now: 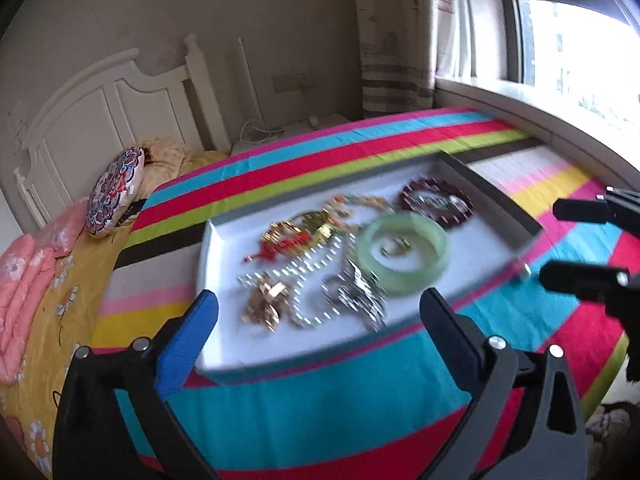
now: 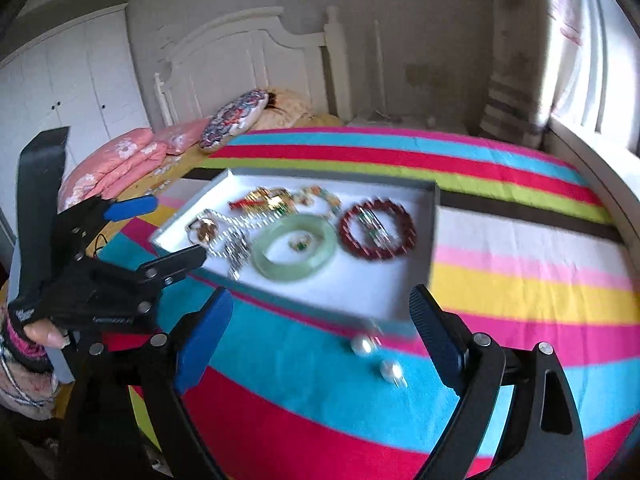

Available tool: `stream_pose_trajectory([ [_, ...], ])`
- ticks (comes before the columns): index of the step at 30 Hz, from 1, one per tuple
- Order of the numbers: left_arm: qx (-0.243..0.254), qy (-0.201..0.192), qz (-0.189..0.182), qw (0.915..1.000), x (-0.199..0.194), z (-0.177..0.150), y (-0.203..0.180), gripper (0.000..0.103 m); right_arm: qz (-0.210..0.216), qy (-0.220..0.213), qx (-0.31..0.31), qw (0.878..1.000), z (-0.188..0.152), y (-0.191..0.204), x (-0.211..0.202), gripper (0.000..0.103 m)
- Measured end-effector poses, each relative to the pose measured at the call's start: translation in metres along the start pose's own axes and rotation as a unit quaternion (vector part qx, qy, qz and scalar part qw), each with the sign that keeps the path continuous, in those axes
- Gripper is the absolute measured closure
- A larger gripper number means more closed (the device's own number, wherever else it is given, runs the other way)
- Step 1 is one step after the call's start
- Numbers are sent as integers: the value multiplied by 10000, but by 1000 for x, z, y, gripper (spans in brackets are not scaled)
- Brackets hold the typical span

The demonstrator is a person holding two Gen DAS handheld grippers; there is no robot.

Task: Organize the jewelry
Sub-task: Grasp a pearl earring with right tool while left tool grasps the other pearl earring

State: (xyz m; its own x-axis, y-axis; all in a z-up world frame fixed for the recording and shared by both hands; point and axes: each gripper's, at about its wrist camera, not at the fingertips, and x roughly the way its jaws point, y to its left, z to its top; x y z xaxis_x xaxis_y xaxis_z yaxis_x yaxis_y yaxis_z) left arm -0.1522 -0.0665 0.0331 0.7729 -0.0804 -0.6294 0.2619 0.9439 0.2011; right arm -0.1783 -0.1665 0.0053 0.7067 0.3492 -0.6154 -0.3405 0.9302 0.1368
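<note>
A white jewelry tray (image 1: 224, 248) (image 2: 352, 296) lies on a striped bed. It holds a green jade bangle (image 1: 402, 256) (image 2: 296, 254), a dark red bead bracelet (image 1: 438, 202) (image 2: 378, 230), gold and red pieces (image 1: 296, 236) (image 2: 264, 200) and silver chains (image 1: 344, 292) (image 2: 234, 246). Two pearl earrings (image 2: 378, 356) lie on the blanket just outside the tray's near edge. My left gripper (image 1: 320, 316) (image 2: 160, 228) is open and empty at the tray's near left. My right gripper (image 2: 320, 332) (image 1: 560, 240) is open and empty above the earrings.
The striped blanket (image 2: 500, 280) covers the bed. A patterned round cushion (image 1: 116, 192) and pink folded bedding (image 2: 116, 164) lie near the white headboard (image 2: 240, 60). A window (image 1: 580, 48) and curtain are on the right.
</note>
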Motion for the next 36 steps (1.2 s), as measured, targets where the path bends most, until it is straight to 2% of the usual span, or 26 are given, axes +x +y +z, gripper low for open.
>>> stream_pose_trajectory([
  [9, 318, 133, -24, 9994, 4, -17, -30, 3, -368, 43, 141, 9992, -23, -30, -11, 17],
  [14, 480, 214, -27, 9986, 9, -18, -41, 3, -617, 454, -66, 9970, -28, -35, 2, 17],
  [16, 521, 250, -64, 9983, 9, -19, -43, 3, -589, 501, -166, 9969, -29, -32, 4, 17],
  [20, 342, 479, -521, 9969, 12, -19, -44, 3, -421, 644, -349, 9964, -30, -24, 10, 31],
  [24, 181, 632, -1103, 9917, 14, -19, -49, 6, -373, 690, -422, 9960, -27, -22, 14, 45],
  [26, 165, 743, -1448, 9865, 16, -18, -56, 23, -343, 741, -474, 9955, -25, -20, 18, 56],
  [28, 170, 838, -1693, 9818, 19, -16, -63, 34, -358, 805, -479, 9950, -25, -21, 21, 64],
  [31, 172, 835, -1927, 9776, 20, -14, -74, 39, -354, 761, -550, 9949, -28, -21, 20, 76],
  [34, 182, 868, -2164, 9723, 24, -10, -85, 49, -360, 719, -560, 9952, -29, -24, 19, 87],
  [36, 221, 848, -2256, 9703, 27, -5, -95, 51, -439, 675, -626, 9948, -32, -25, 15, 87],
])
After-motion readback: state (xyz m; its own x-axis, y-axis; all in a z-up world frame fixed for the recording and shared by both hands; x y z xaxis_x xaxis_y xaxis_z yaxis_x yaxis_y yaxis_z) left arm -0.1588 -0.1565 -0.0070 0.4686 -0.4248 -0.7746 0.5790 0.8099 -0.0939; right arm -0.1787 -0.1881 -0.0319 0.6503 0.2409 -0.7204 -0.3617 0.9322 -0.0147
